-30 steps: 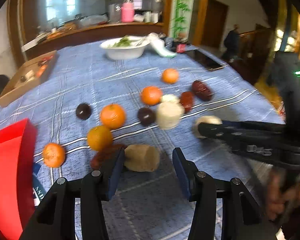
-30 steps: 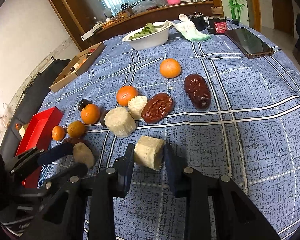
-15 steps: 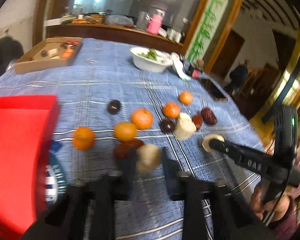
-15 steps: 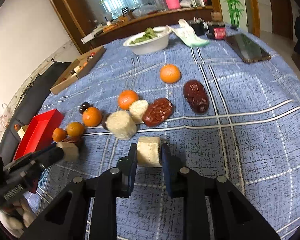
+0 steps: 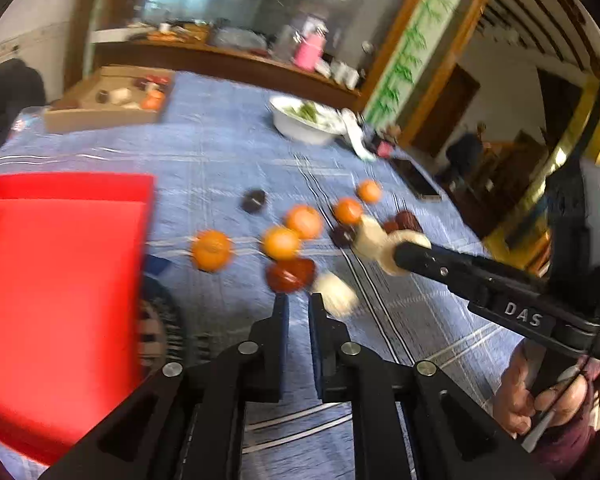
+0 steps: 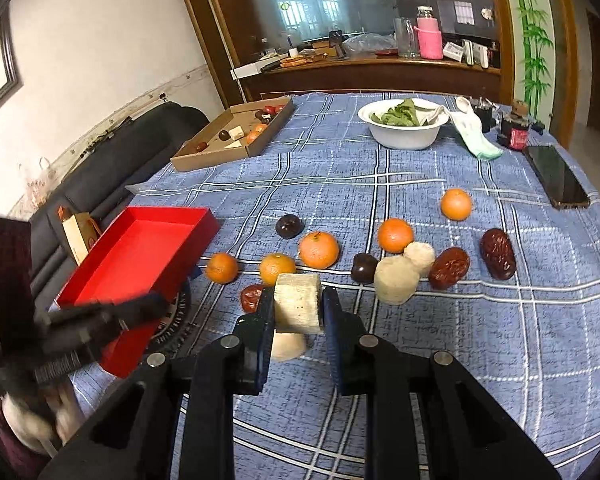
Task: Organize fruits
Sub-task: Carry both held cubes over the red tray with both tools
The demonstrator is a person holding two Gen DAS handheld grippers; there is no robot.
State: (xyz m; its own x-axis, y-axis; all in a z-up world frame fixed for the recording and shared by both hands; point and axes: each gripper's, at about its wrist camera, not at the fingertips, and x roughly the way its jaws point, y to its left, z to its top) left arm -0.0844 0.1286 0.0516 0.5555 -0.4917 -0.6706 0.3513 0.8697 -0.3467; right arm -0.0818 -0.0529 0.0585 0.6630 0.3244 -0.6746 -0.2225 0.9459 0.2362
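My right gripper [image 6: 298, 306] is shut on a pale cylindrical chunk [image 6: 298, 307] and holds it above the blue cloth; it also shows in the left wrist view [image 5: 404, 250]. My left gripper [image 5: 298, 308] is shut and empty, near the red tray [image 5: 56, 280]. A beige piece [image 5: 336, 290] lies just right of its tips; it also shows in the right wrist view [image 6: 286, 346]. Several oranges [image 6: 319, 249], dark plums [image 6: 289, 225], red dates [image 6: 498, 253] and pale chunks [image 6: 394, 285] lie scattered on the cloth. The red tray [image 6: 140, 256] holds nothing.
A cardboard box [image 6: 236, 136] with fruit sits at the far left. A white bowl [image 6: 404, 128] of greens, a cloth [image 6: 474, 132], a jar [image 6: 516, 130] and a phone [image 6: 558, 176] stand at the far right. A sofa [image 6: 112, 164] borders the table's left.
My left gripper closed on the beige piece, lost it, and now stands shut and empty while swinging left toward the red tray. My right gripper lifted the pale chunk off the cloth.
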